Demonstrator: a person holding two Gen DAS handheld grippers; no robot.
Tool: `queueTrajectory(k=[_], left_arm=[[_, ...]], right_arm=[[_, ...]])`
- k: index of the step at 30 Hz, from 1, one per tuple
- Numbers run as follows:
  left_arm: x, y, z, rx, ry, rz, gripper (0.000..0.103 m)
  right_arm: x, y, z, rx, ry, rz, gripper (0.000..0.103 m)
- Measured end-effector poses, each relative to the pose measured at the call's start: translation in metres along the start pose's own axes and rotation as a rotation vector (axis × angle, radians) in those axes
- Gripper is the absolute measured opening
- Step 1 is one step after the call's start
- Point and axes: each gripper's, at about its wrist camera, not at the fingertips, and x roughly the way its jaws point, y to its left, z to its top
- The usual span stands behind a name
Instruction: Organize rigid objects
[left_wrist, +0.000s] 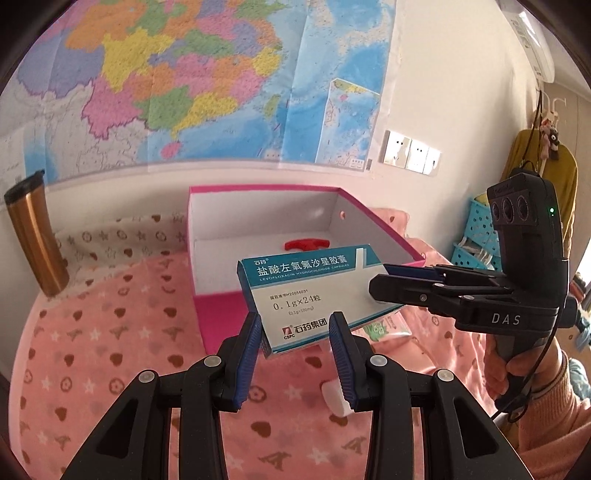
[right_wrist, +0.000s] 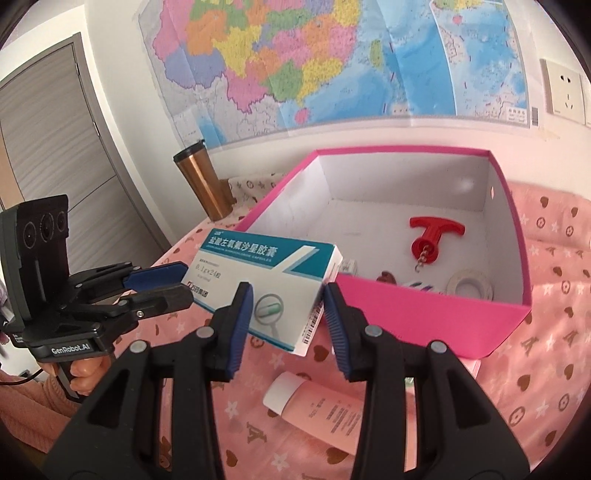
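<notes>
Both grippers, left (left_wrist: 295, 339) and right (right_wrist: 286, 314), pinch the CSPC carton (left_wrist: 314, 295) ("0.1g×24"); only the right view shows the tube (right_wrist: 317, 413) (pink).

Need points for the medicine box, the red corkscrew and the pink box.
medicine box (right_wrist: 258, 273), right wrist view, on its white printed top face.
red corkscrew (right_wrist: 430, 232), right wrist view, on its stem below the handle.
pink box (right_wrist: 424, 314), right wrist view, on its near outer wall.

A home bedroom: pink heart-print blanket (right_wrist: 546, 332), wall map (left_wrist: 207, 74), air conditioner (left_wrist: 532, 40), hanging clothes (left_wrist: 543, 162).
</notes>
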Motion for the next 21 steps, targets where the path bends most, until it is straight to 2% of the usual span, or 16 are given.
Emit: queueTrajectory(k=[21], left_arm=[[0.023,0.001,0.027,0.053,-0.018,0.061,0.037]], right_arm=[[0.009,-0.018,0.030,0.015,-0.027,-0.010,0.043]])
